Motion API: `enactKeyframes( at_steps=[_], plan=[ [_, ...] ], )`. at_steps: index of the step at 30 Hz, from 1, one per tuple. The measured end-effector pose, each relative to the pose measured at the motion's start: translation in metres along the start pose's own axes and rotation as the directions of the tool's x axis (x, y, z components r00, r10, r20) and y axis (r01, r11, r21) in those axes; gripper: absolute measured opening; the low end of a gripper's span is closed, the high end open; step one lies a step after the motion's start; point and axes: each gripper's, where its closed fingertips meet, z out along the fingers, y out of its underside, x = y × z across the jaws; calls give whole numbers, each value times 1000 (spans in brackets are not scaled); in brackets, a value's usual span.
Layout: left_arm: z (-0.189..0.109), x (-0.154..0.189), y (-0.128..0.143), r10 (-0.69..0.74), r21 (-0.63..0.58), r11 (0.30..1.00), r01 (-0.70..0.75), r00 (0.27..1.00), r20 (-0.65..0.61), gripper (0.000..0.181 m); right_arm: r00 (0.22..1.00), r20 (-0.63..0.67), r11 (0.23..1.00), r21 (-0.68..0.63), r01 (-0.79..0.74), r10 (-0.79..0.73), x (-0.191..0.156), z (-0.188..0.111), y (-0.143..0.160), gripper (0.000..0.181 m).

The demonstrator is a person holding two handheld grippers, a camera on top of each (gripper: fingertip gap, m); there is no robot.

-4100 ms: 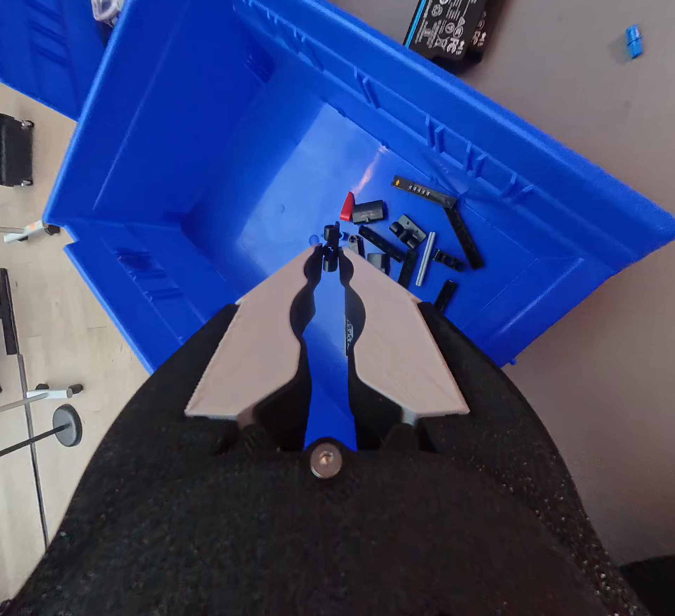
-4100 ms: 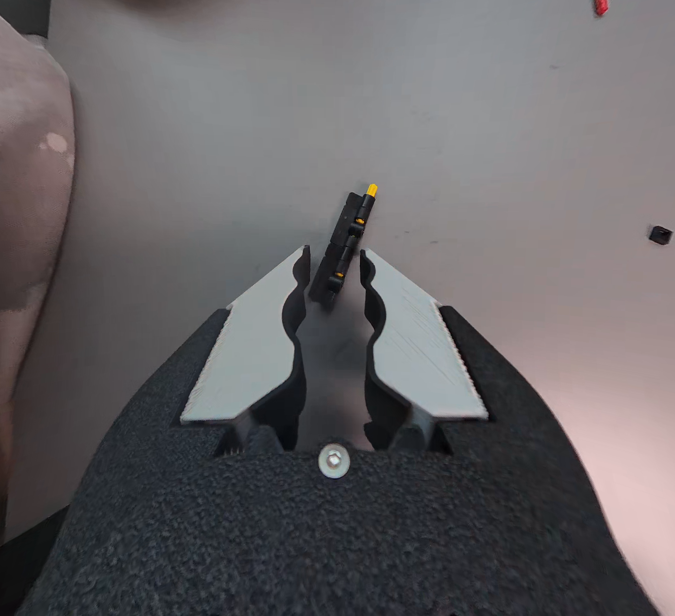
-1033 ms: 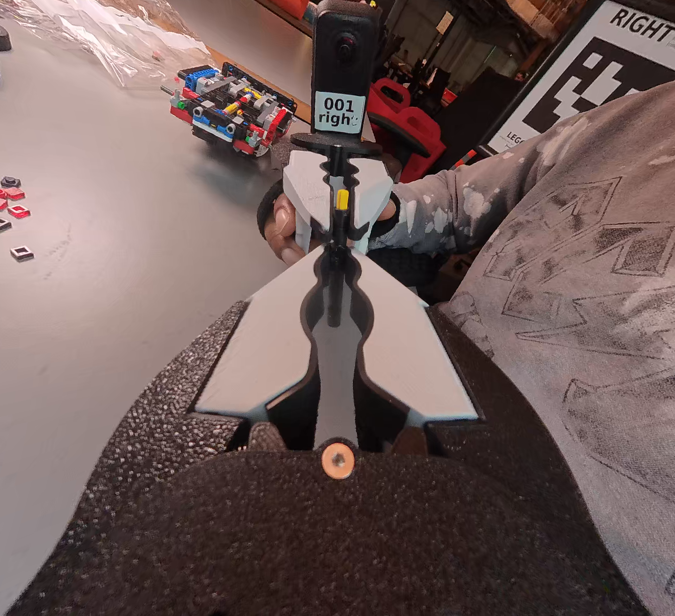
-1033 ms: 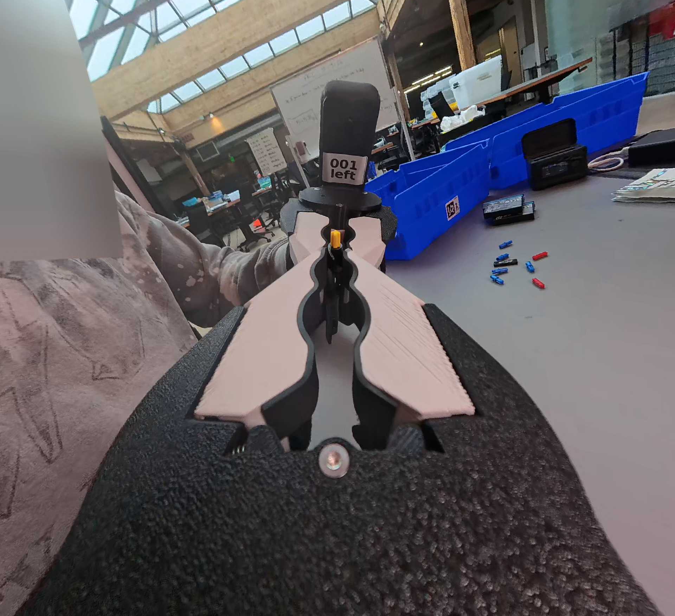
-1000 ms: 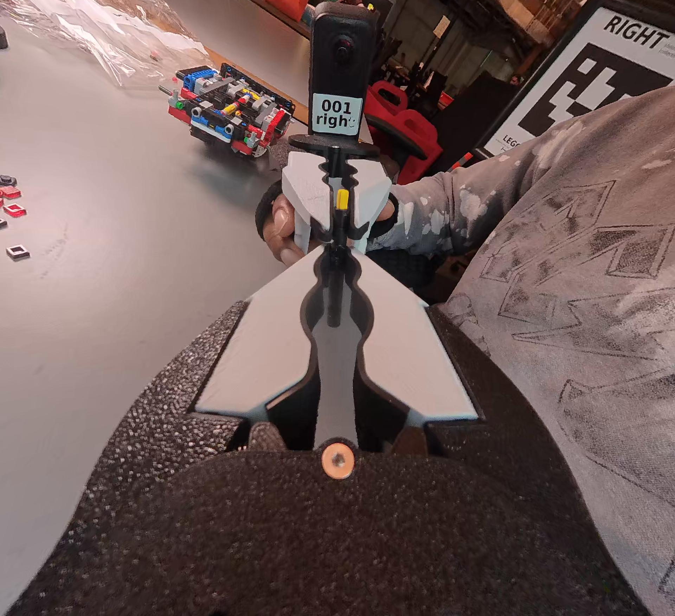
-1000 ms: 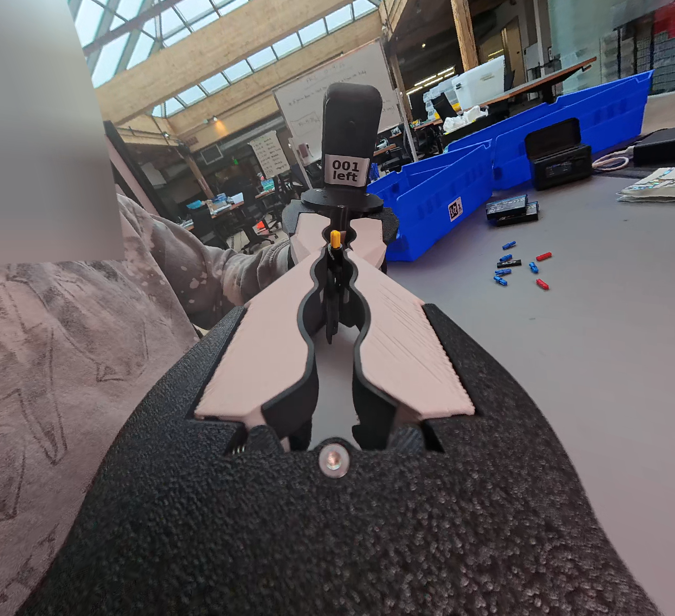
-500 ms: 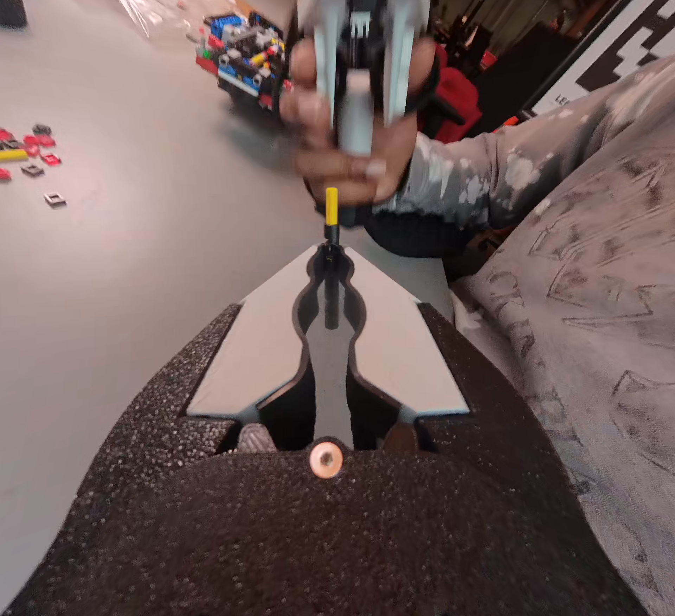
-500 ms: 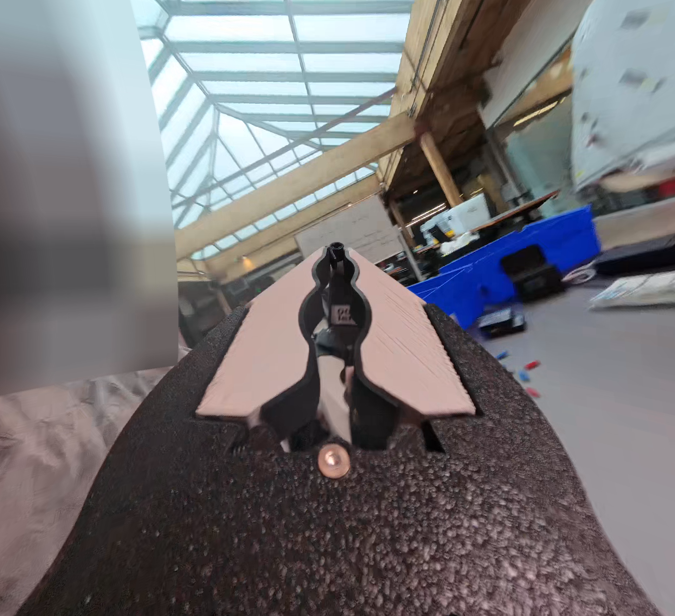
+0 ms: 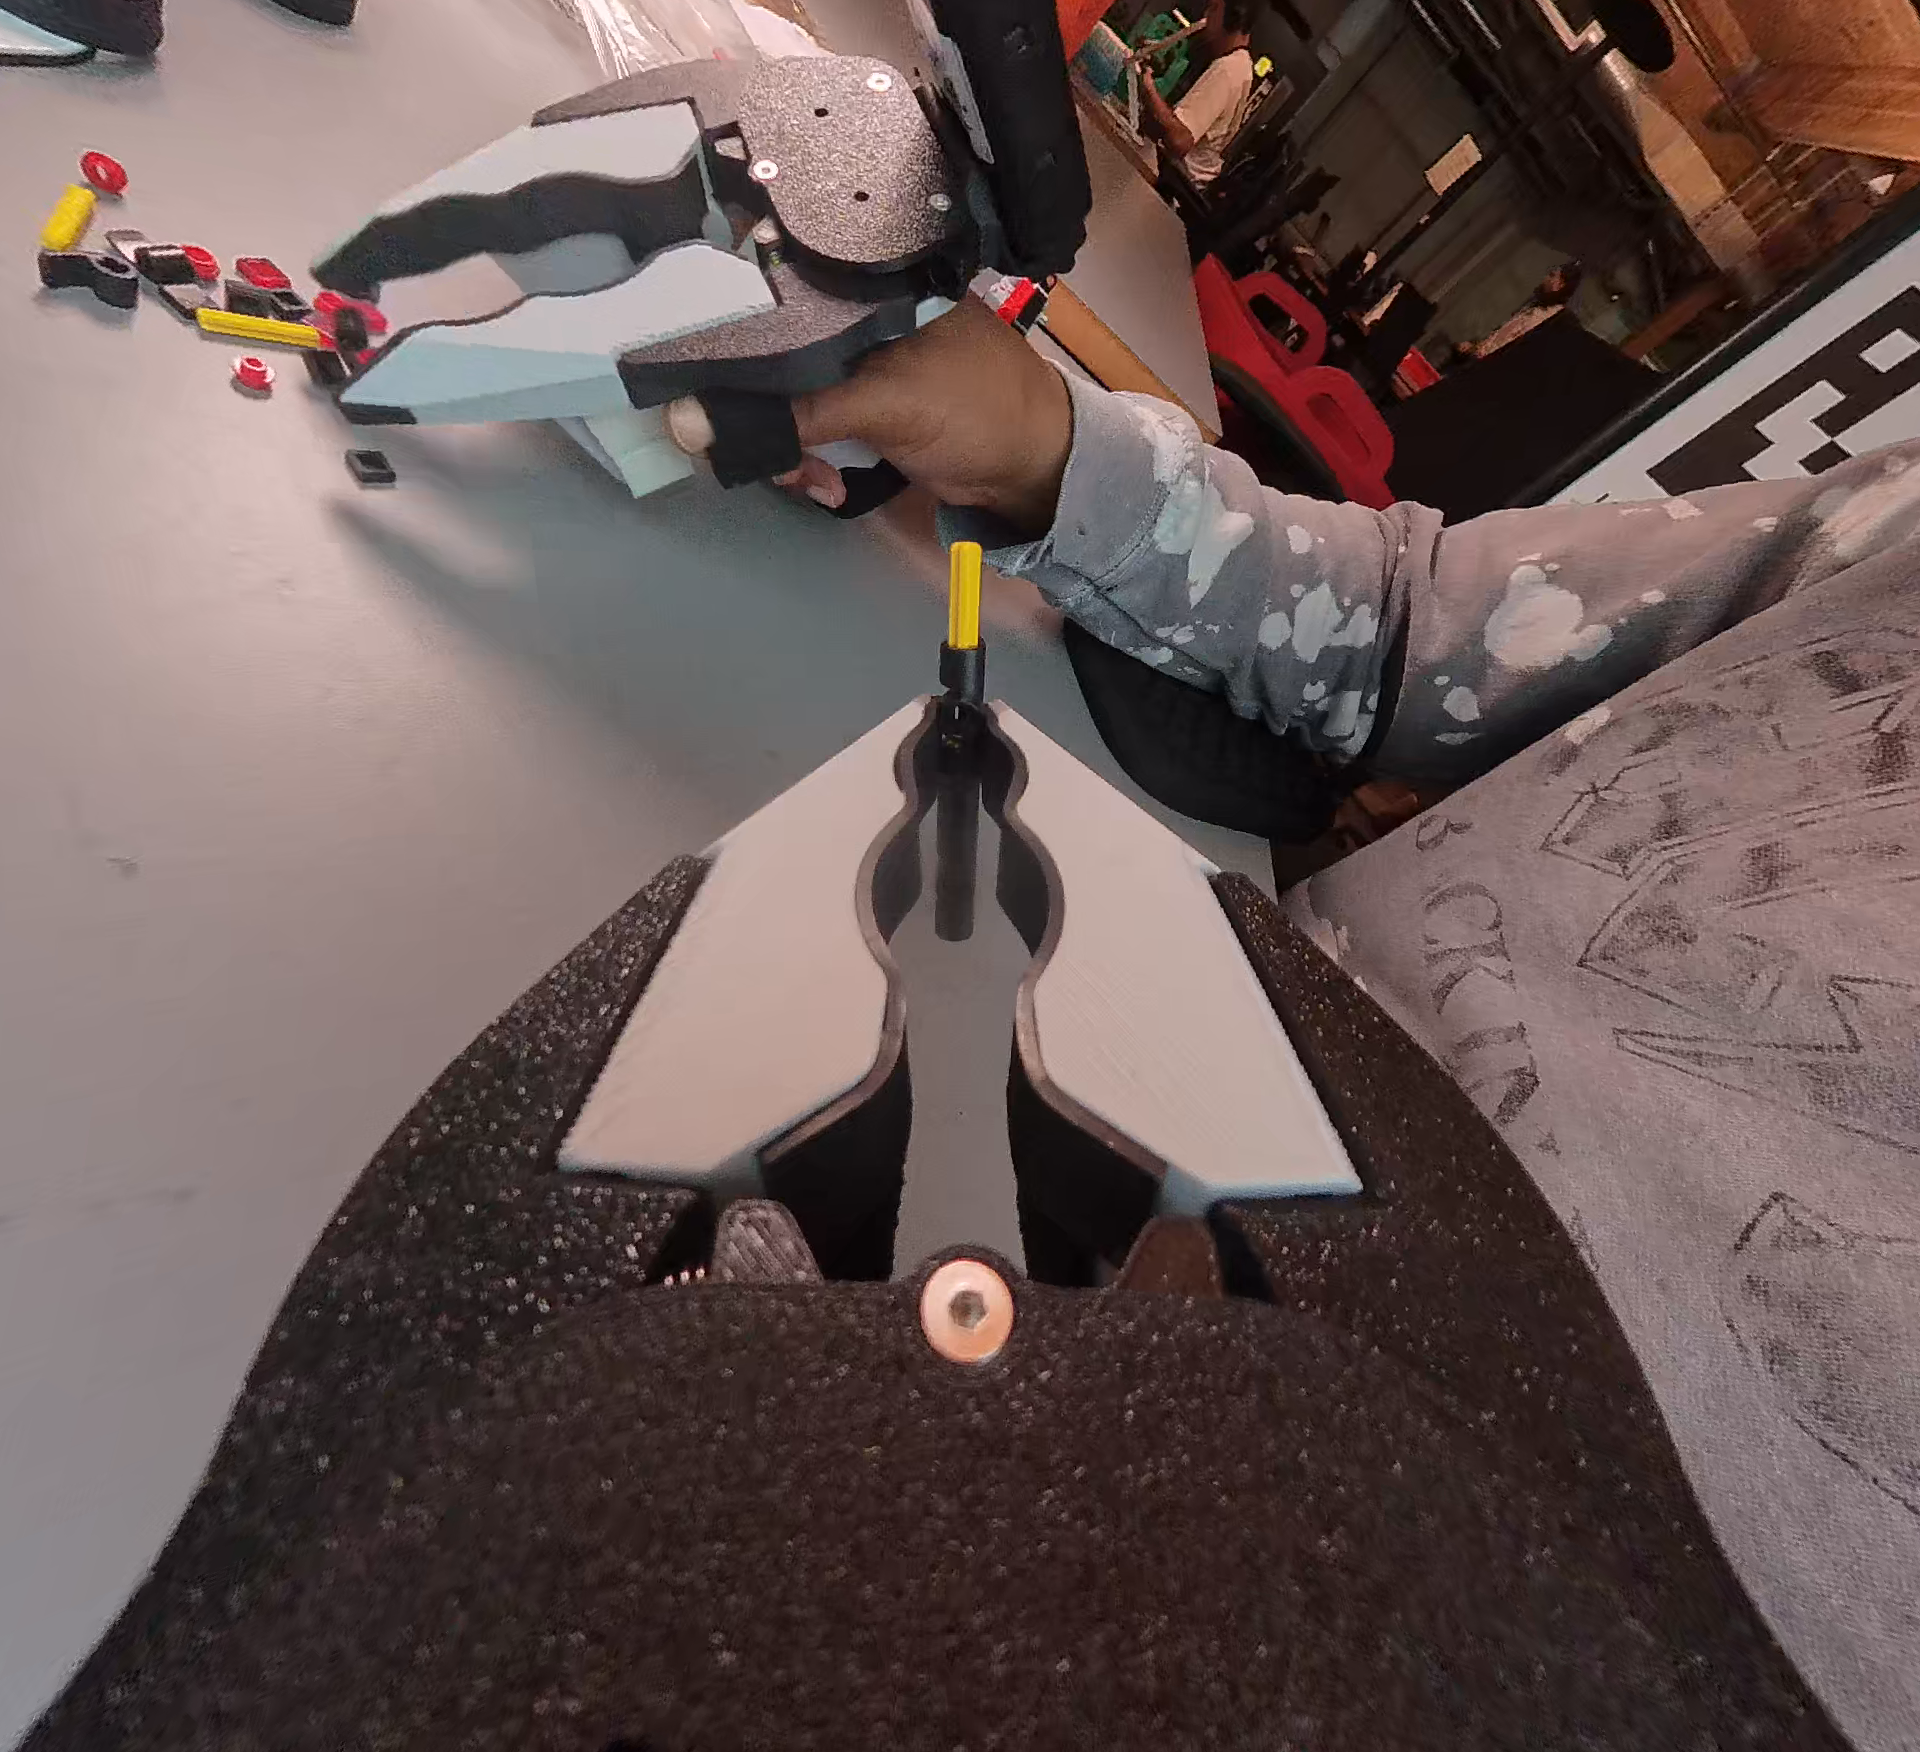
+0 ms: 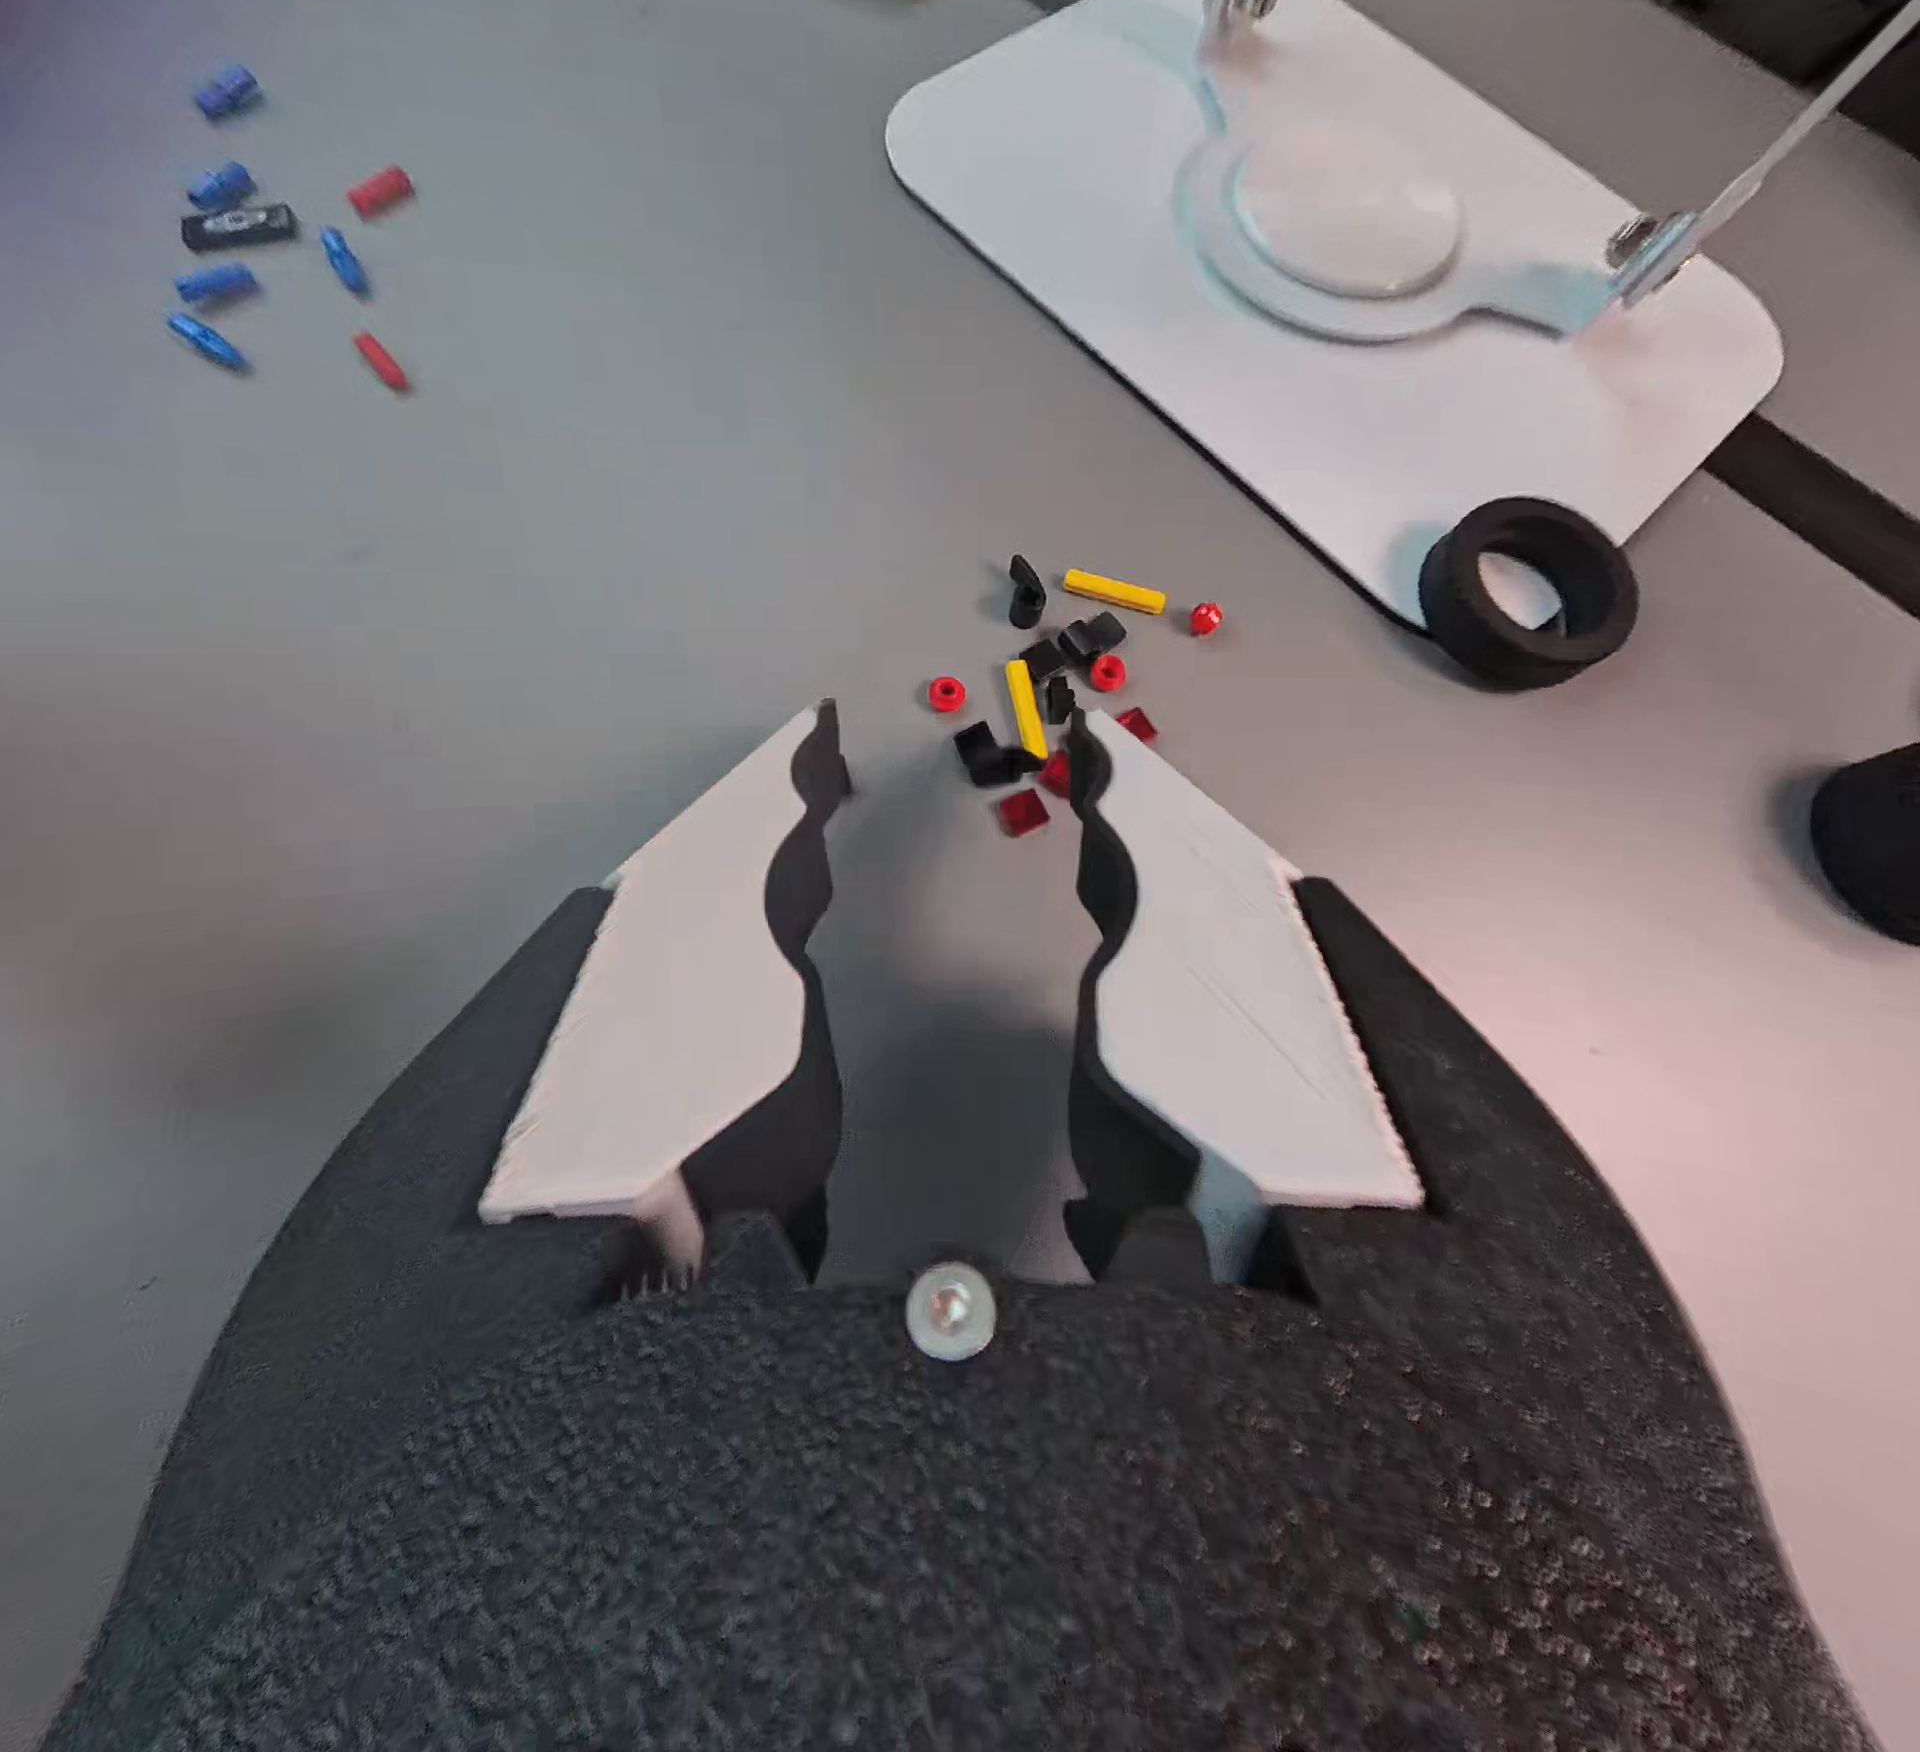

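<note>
Grey tabletop (image 10: 520, 559) carries loose small parts (image 10: 1039, 705) at centre frame, just ahead of the wide-open, empty right tool (image 10: 951, 726). Left tool (image 9: 961, 726) pinches a black-and-yellow axle piece (image 9: 961, 642) at mid-frame. For a clean pick, I would centre one part between the tips before closing.

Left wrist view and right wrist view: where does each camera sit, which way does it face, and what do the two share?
Left wrist view: on the left claw, shut on a black part with a yellow pin, facing along the grey table toward the right claw, hand and sleeve.
Right wrist view: on the open right claw, looking down at small loose pieces.
Shared: the right claw, the pieces, the table.
</note>
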Motion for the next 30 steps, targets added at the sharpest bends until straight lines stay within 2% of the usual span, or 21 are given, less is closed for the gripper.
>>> enactKeyframes(
  at_steps=[2,3,4,6,8,11,14,19,24,25,26,27,28,30],
  plan=[
    [0,-1,1,10,-6,1000,-10,1000,6,4,999,28,994,107,36,-39,-9,-17,-20,47],
    [0,-1,2,21,-14,1000,-21,1000,12,4,992,112,984,178,31,-52,-24,-31,-33,47],
    [1,-1,3,37,-24,999,-36,999,18,4,962,264,969,246,0,-67,-48,-50,-47,40],
    [2,3,4,70,-36,997,-69,997,12,4,807,586,951,282,-125,-68,-98,-92,-61,37],
    [4,8,6,115,-51,992,-115,993,10,4,657,749,961,238,-141,-89,-131,-118,-56,37],
    [8,15,7,143,-60,988,-142,990,0,4,600,787,967,241,-83,-144,-154,-121,-42,30],
    [7,16,9,153,-67,986,-152,988,4,4,590,792,957,270,-107,-158,-158,-120,-44,5],
    [5,20,3,152,-36,988,-153,988,-17,5,572,798,937,323,-136,-192,-159,-128,-51,3],
    [-1,26,-11,111,39,993,-109,993,-47,5,550,820,915,330,-230,-158,-151,-136,-67,3],
    [-1,21,-5,117,4,993,-117,993,-20,2,505,853,843,365,-395,-133,-133,-155,-89,2],
    [-2,8,7,135,-44,990,-134,991,25,4,480,871,755,383,-532,-104,-99,-178,-111,2],
    [-5,8,5,84,-4,996,-84,996,5,4,588,800,722,477,-501,-120,-70,-188,-120,2],
    [-10,13,-5,43,47,998,-42,999,-24,4,693,711,751,523,-403,-123,-56,-186,-119,3],
    [-14,17,-19,141,62,988,-141,990,8,4,845,529,833,500,-237,-78,-44,-156,-112,4]
  ],
)
